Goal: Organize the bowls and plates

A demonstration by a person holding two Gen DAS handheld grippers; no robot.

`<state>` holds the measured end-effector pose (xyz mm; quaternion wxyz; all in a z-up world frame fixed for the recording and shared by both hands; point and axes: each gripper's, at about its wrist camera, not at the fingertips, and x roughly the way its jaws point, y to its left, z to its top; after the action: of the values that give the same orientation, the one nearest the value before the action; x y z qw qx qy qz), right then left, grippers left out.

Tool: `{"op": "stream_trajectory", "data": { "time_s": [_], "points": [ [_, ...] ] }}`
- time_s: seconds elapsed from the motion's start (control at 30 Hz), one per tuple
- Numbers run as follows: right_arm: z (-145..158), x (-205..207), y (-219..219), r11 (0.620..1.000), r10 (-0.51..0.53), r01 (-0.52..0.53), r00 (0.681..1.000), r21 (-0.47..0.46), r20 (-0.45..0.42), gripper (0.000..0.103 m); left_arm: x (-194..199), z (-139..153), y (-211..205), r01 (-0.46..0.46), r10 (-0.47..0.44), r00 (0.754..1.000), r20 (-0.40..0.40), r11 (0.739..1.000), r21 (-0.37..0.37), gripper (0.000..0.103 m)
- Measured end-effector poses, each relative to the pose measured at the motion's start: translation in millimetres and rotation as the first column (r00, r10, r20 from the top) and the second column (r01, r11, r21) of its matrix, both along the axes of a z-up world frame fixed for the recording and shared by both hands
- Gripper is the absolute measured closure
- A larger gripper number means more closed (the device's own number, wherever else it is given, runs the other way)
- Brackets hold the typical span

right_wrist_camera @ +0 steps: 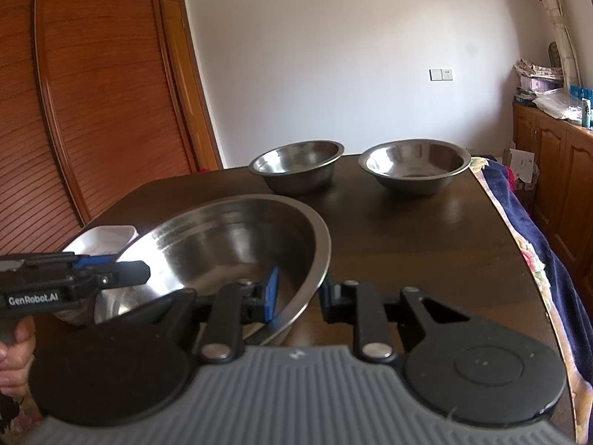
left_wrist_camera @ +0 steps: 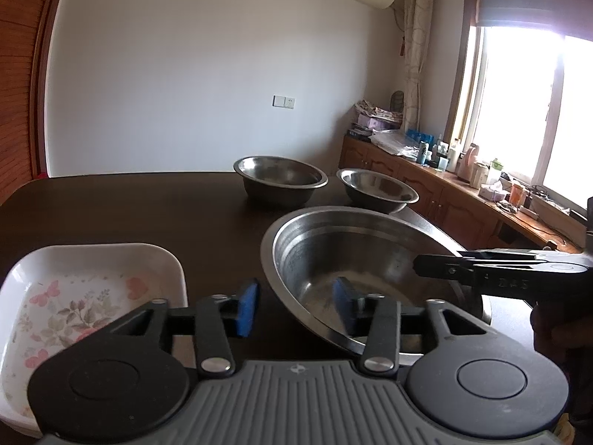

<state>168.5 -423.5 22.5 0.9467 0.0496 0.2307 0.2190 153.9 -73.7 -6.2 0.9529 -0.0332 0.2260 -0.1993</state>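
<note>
A large steel bowl (left_wrist_camera: 352, 252) (right_wrist_camera: 222, 237) sits near me on the dark table (left_wrist_camera: 148, 207). My left gripper (left_wrist_camera: 295, 300) is open and straddles the bowl's near-left rim, one blue pad inside and one outside, both clear of the metal. My right gripper (right_wrist_camera: 299, 293) straddles the bowl's right rim with a narrow gap, its inner pad just off the wall. Each gripper also shows in the other view: right gripper (left_wrist_camera: 417, 270), left gripper (right_wrist_camera: 146, 272). Two smaller steel bowls (left_wrist_camera: 280, 176) (left_wrist_camera: 378, 185) stand side by side at the far edge. A white floral dish (left_wrist_camera: 92, 289) lies left of the big bowl.
The two far bowls (right_wrist_camera: 296, 165) (right_wrist_camera: 415, 165) leave bare table (right_wrist_camera: 407, 241) in front of them. A blanket-covered bed (right_wrist_camera: 526, 230) borders the table's right edge. A wooden sideboard (left_wrist_camera: 444, 185) with clutter runs under the window. Slatted wardrobe doors (right_wrist_camera: 92, 111) stand to the left. A hand (right_wrist_camera: 15, 352) holds the left gripper's handle.
</note>
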Motion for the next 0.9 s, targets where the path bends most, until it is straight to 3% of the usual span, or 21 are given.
{"op": "stream_trajectory", "data": {
  "time_s": [0.03, 0.1, 0.13, 0.27, 0.6, 0.9],
  "points": [
    [2, -2, 0, 1.0, -0.004, 0.004, 1.0, -0.008, 0.013, 0.068, 0, 1, 1, -0.004, 0.004, 1.0, 0.004, 1.0, -0.002, 0.022],
    [6, -6, -3, 1.0, -0.016, 0.017, 0.999, -0.022, 0.05, 0.049, -2, 5, 4, -0.009, 0.01, 1.0, 0.014, 1.0, -0.012, 0.019],
    [9, -9, -4, 0.999, -0.019, 0.021, 0.998, -0.026, 0.065, 0.047, -3, 7, 5, -0.013, 0.013, 1.0, 0.021, 1.0, -0.012, 0.018],
    [20, -11, -12, 1.0, -0.022, 0.024, 0.996, -0.02, 0.087, 0.047, -8, 19, 7, -0.02, 0.019, 0.998, 0.066, 1.0, 0.009, 0.01],
    [63, -6, -24, 0.999, -0.01, 0.019, 0.984, -0.046, 0.178, 0.047, -9, 51, 17, -0.054, 0.046, 0.988, 0.147, 0.997, 0.053, 0.008],
    [89, 9, -10, 0.995, 0.058, -0.036, 0.969, -0.098, 0.241, 0.047, 11, 64, 16, -0.083, 0.066, 0.983, 0.172, 0.993, 0.089, 0.002]
  ]
}}
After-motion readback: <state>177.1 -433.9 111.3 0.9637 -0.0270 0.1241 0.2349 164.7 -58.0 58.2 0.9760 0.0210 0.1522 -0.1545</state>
